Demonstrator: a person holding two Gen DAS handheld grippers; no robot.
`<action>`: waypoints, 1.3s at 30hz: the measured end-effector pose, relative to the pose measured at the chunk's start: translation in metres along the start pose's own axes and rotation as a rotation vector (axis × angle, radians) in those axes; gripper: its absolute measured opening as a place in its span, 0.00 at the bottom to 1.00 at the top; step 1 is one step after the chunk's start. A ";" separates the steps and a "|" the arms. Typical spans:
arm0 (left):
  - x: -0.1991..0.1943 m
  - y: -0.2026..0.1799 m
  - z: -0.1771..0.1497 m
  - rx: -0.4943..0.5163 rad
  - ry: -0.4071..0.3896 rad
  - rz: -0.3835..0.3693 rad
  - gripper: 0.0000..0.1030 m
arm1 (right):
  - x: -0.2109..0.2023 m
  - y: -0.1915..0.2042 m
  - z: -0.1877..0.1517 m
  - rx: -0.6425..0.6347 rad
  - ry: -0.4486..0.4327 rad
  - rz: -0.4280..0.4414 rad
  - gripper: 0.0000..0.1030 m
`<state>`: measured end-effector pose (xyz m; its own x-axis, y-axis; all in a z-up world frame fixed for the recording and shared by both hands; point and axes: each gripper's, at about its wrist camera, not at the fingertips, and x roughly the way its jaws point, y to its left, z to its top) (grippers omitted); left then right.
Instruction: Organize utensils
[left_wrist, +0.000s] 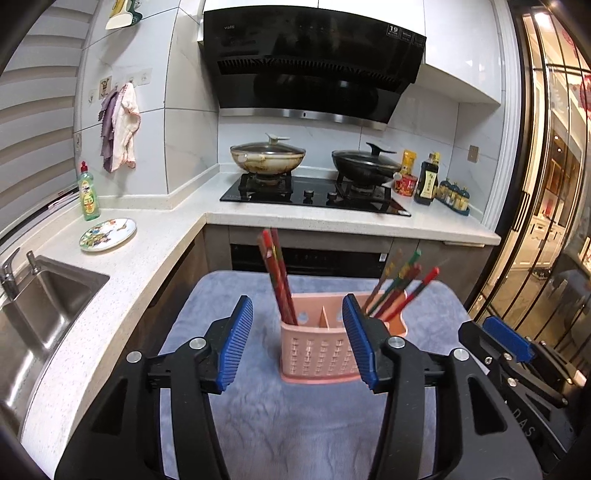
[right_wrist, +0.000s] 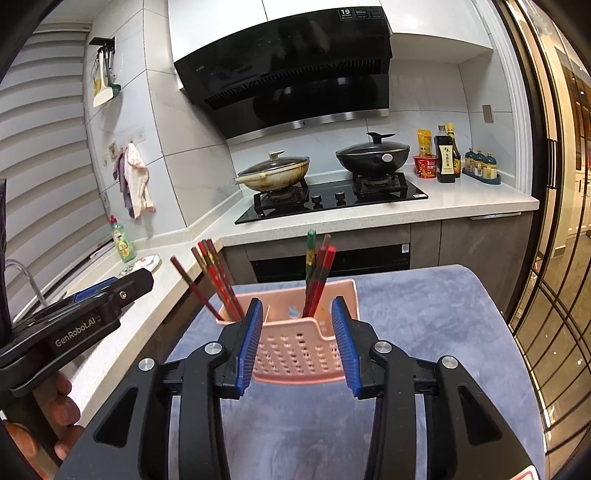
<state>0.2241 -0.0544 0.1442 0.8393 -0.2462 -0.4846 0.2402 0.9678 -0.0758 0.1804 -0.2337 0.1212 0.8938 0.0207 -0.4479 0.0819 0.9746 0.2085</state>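
While both grippers hang spread and empty, a pink utensil holder (left_wrist: 319, 350) stands upright on a grey-blue cloth covering the tabletop (left_wrist: 295, 424). Red chopsticks (left_wrist: 275, 275) lean in its left compartment, and more chopsticks (left_wrist: 400, 288), red and green, in its right. Neither the left gripper (left_wrist: 297, 343) nor the right gripper (right_wrist: 299, 345), both just before the holder, touches it.

A pink utensil holder (left_wrist: 321, 350) bristling with upright and slanting chopsticks (left_wrist: 277, 277) stands mid-way on the grey-covered counter (left_wrist: 295, 424), blocking the path ahead; bare cloth lies open before it and to either side.
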 end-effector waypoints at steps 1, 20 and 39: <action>-0.002 0.000 -0.005 0.000 0.009 0.000 0.47 | -0.003 0.001 -0.003 -0.007 0.004 -0.005 0.37; -0.026 0.006 -0.078 0.003 0.118 0.046 0.58 | -0.038 0.001 -0.070 -0.062 0.096 -0.073 0.47; -0.027 0.003 -0.115 0.032 0.194 0.091 0.65 | -0.035 -0.003 -0.105 -0.063 0.172 -0.101 0.56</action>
<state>0.1461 -0.0387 0.0566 0.7494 -0.1401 -0.6472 0.1854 0.9827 0.0021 0.1026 -0.2139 0.0446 0.7935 -0.0454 -0.6068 0.1347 0.9856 0.1024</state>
